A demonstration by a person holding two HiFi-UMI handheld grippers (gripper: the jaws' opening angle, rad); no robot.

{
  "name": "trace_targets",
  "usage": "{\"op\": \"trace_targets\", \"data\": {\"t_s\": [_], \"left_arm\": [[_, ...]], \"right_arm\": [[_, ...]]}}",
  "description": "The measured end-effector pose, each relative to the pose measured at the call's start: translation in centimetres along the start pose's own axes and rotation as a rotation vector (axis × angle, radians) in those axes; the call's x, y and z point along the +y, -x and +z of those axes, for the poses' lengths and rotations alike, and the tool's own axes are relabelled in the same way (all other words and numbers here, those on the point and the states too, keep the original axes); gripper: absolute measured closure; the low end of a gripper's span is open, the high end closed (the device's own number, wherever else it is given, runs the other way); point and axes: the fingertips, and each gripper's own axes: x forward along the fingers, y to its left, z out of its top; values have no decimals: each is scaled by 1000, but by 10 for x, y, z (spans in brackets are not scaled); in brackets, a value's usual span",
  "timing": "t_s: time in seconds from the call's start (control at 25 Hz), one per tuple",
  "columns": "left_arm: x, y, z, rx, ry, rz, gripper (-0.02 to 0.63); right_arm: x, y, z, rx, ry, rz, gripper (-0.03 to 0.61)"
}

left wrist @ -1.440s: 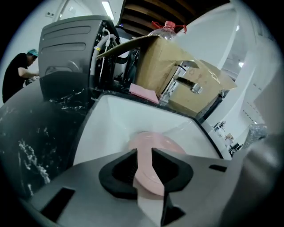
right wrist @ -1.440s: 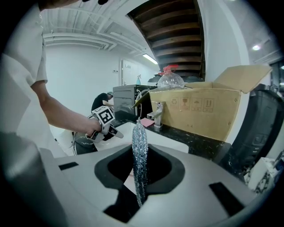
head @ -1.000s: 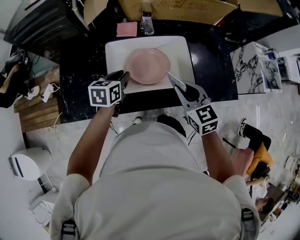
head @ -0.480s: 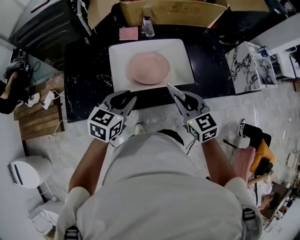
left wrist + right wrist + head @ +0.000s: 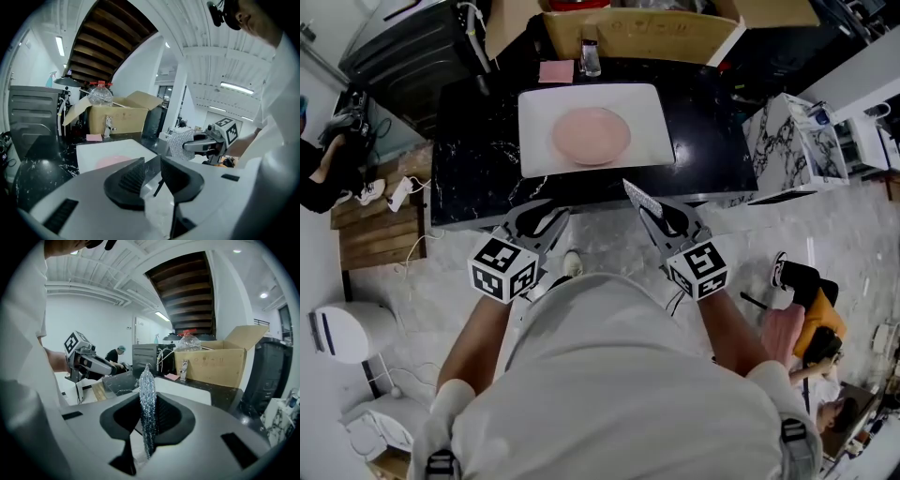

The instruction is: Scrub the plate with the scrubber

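Left claw point(image 5: 546, 218), right claw point(image 5: 650, 212) drawn back from plate point(image 5: 591, 135)

Makeshift kitchen station in a hall: marble counter point(image 5: 478, 169), white sink point(image 5: 652, 114), cardboard box point(image 5: 675, 42)

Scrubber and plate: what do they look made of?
Scrubber: apparently a silvery metallic mesh, with a glittering woven texture, flat and thin edge-on. Plate: pale pink and smooth with a soft sheen; it could be ceramic or melamine, and the look does not settle which.

No readable txt anywhere tbh; cardboard box point(image 5: 213, 364) has some print (way too blurry to make out).
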Motion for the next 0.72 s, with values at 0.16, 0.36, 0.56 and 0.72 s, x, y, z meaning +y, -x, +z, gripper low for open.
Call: {"op": "trace_targets", "data": {"t_s": [0.16, 0.36, 0.56, 0.72], "left_arm": [[-30, 8, -8, -22, 5, 21, 509], [-68, 22, -32, -21, 17, 45, 517], [-110, 42, -61, 4, 41, 61, 529], [-133, 56, -70, -4, 36, 85, 549]], "right_arm": [[14, 32, -10, -27, 2, 14, 500], [35, 70, -29, -50, -12, 33, 500], [58, 110, -47, -58, -29, 63, 500], [74, 130, -52, -77, -36, 79, 500]]}}
